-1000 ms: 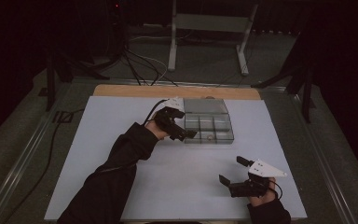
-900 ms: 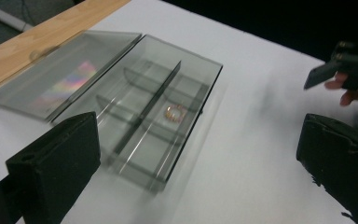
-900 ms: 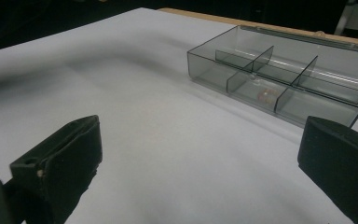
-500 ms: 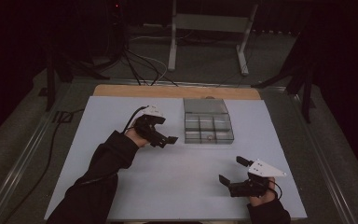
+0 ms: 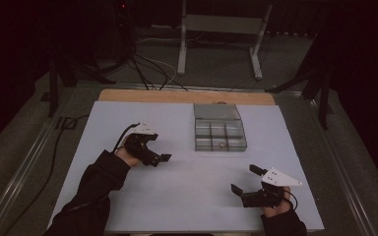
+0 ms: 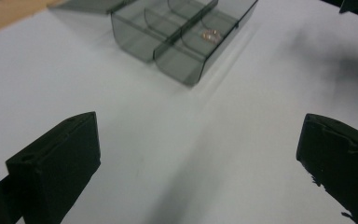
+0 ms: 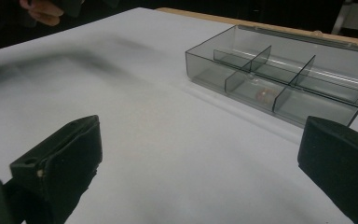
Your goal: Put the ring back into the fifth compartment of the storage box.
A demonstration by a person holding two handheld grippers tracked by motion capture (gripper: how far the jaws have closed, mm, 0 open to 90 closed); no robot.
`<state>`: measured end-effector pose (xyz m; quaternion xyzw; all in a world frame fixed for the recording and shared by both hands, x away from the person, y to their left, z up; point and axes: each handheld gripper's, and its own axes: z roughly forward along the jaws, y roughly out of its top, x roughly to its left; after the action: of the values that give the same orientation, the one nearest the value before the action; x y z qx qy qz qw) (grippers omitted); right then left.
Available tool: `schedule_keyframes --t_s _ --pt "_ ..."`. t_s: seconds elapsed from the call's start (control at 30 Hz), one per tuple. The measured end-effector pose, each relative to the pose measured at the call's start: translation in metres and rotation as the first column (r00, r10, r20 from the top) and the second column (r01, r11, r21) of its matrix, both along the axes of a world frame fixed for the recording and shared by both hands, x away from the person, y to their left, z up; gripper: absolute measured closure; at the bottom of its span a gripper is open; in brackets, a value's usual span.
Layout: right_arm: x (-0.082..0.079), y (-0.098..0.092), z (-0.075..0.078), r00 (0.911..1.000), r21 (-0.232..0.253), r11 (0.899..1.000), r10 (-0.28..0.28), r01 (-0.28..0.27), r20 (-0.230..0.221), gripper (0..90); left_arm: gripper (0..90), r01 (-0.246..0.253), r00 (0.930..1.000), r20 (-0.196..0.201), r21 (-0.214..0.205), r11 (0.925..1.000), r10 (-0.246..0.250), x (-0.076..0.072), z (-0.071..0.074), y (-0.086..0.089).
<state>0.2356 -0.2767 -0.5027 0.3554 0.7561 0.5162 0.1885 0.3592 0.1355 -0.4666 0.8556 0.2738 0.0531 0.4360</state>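
A white sheet (image 5: 177, 196) covered the desk (image 5: 187, 96), whose wooden edge showed along the far side. Toward the far right of the middle sat a smoky, see-through compartment box (image 5: 220, 133), its lid (image 5: 216, 111) swung open and lying flat behind it. The box was split into small cells, and one small pinkish, round object (image 5: 220, 144) lay in the middle cell of the near row; in the left gripper view it showed as a tiny ring-like thing (image 6: 210, 34), and in the right gripper view as a blurred reddish spot (image 7: 265, 94), too small to name. The left gripper (image 5: 163, 158) was held over the sheet to the left of the box, well apart from it, pointing toward the right, with the person's dark sleeve (image 5: 91, 191) trailing back to the near edge. Its jaws stood released, wide apart, with bare white sheet between them. The right gripper (image 5: 246, 179) rested near the front right of the sheet, nearer than the box and apart from it, a grey three-cornered plate (image 5: 280, 177) on top. Its jaws too were spread wide with nothing held. Beyond the desk, cables (image 5: 147, 69) ran across the dark floor beside a metal stand (image 5: 221, 29).
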Motion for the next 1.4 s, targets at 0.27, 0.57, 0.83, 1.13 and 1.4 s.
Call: schedule_keyframes --t_s 0.27,0.57,0.83,1.13,1.4 --pt "0.000 0.000 0.000 1.0000 -0.003 1.000 0.000 0.000 0.003 0.0 0.8 -0.028 0.9996 -0.004 -0.003 0.9996 0.028 -0.020 -0.013 0.022" --pt "0.000 0.000 0.000 1.0000 -0.008 1.000 0.001 -0.001 0.004 0.0 0.8 -0.067 0.9974 -0.024 0.008 0.9977 0.068 -0.046 -0.029 0.049" --pt "0.000 0.001 0.000 1.0000 -0.010 1.000 0.006 -0.006 0.004 0.0 0.8 -0.067 0.9968 -0.042 0.014 0.9976 0.068 -0.063 -0.040 0.064" --pt "0.000 0.001 -0.001 1.0000 -0.008 1.000 0.007 -0.007 -0.004 0.0 0.8 -0.087 0.9954 -0.039 0.005 0.9962 0.087 -0.084 -0.046 0.078" --pt "0.000 0.002 -0.001 0.9999 -0.009 1.000 0.015 -0.015 -0.005 0.0 0.8 -0.113 0.9936 -0.016 -0.028 0.9932 0.112 -0.095 -0.054 0.091"
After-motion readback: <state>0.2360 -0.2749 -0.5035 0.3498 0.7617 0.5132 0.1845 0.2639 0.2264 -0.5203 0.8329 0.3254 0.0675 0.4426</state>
